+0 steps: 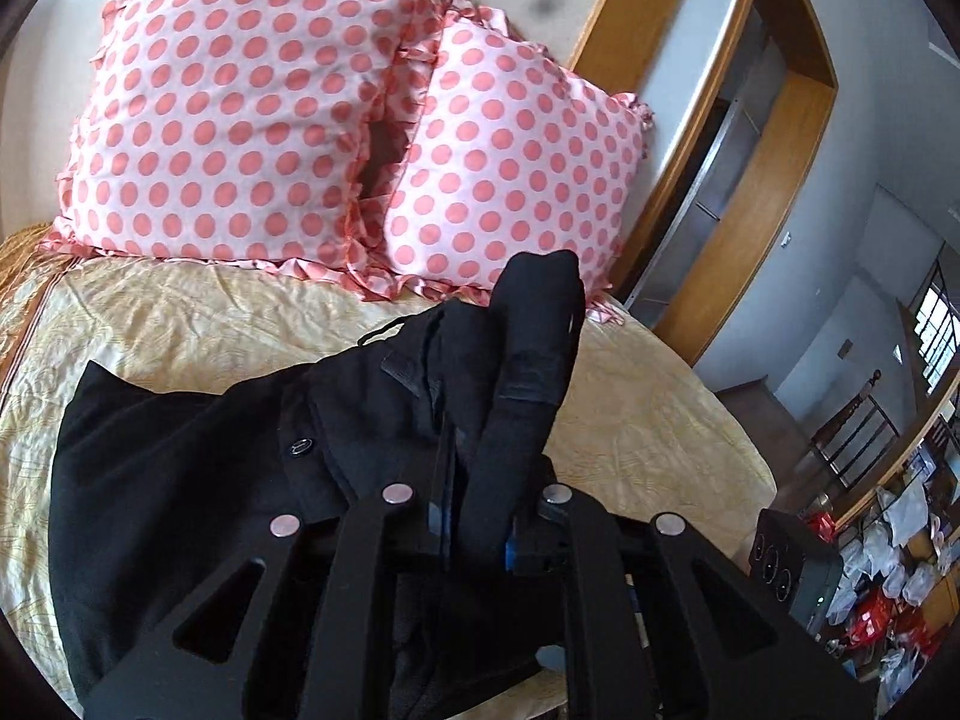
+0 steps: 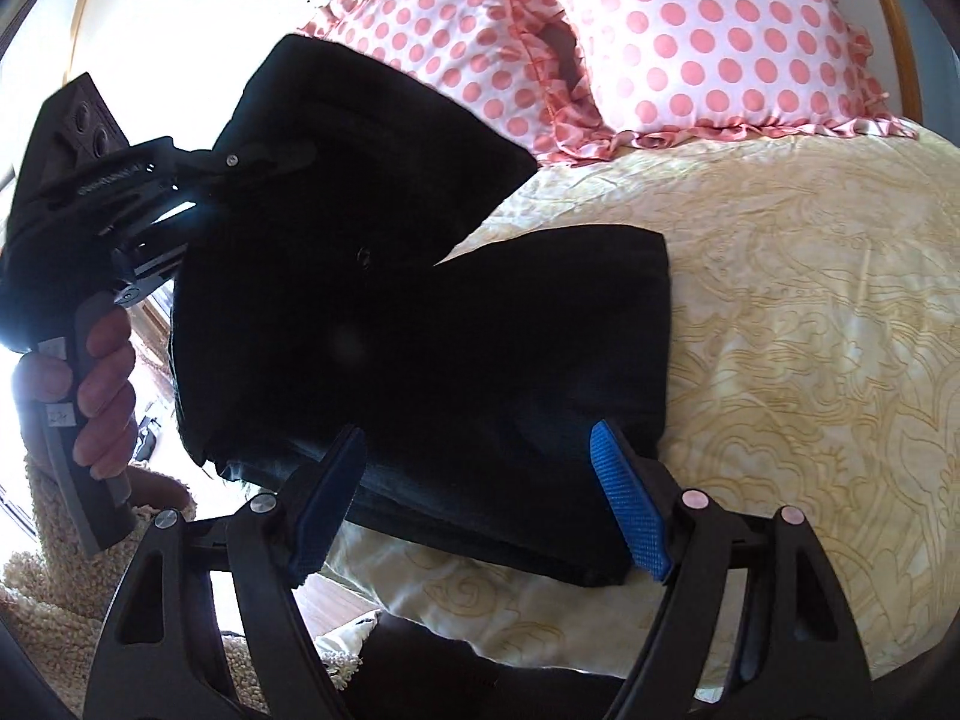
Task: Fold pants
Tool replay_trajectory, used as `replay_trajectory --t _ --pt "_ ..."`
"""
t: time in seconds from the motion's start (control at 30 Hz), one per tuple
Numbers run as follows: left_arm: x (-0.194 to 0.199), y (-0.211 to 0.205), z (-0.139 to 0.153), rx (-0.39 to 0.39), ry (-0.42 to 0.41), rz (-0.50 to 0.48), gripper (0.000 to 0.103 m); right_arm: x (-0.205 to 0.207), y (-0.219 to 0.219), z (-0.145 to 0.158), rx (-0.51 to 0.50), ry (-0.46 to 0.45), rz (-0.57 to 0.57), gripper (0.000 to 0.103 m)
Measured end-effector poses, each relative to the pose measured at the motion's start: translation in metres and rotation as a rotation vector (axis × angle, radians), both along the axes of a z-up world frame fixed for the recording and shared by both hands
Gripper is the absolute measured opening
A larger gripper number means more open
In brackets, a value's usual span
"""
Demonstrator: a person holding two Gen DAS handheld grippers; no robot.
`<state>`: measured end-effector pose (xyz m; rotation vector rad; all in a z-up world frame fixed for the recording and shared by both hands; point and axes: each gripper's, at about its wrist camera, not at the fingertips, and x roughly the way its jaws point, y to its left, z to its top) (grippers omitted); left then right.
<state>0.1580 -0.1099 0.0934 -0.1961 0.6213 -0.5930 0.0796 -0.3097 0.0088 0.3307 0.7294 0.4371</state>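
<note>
Black pants [image 2: 480, 360] lie partly folded on a cream patterned bedspread [image 2: 810, 330]. My left gripper [image 1: 480, 480] is shut on a bunch of the pants' waist fabric [image 1: 528, 360] and holds it lifted above the bed; a button [image 1: 300, 447] shows on the cloth to the left. In the right wrist view the left gripper [image 2: 240, 162] holds the raised part of the pants [image 2: 372, 138] at the upper left. My right gripper [image 2: 480, 468] is open, its blue pads [image 2: 627, 504] just above the near edge of the folded pants, holding nothing.
Two pink polka-dot pillows [image 1: 240, 120] stand at the head of the bed. A wooden door frame [image 1: 750, 210] is to the right. The bed's near edge [image 2: 540, 630] is below my right gripper. A cluttered floor [image 1: 888, 570] lies at far right.
</note>
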Motion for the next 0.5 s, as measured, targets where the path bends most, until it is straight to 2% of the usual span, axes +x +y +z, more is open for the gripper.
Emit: replay_trajectory --t 0.23,0.33,0.5 --pt "-0.01 -0.04 -0.05 0.086 0.091 -0.084 0.011 -0.014 -0.018 0.008 -0.087 -0.022 -0.081 0.079" --pt "-0.018 -0.045 -0.069 0.096 0.103 -0.083 0.012 -0.018 -0.035 0.012 -0.098 -0.027 -0.141 0.079" --pt "-0.03 -0.046 -0.084 0.087 0.087 -0.066 0.012 -0.019 -0.056 0.02 -0.098 -0.037 -0.223 0.079"
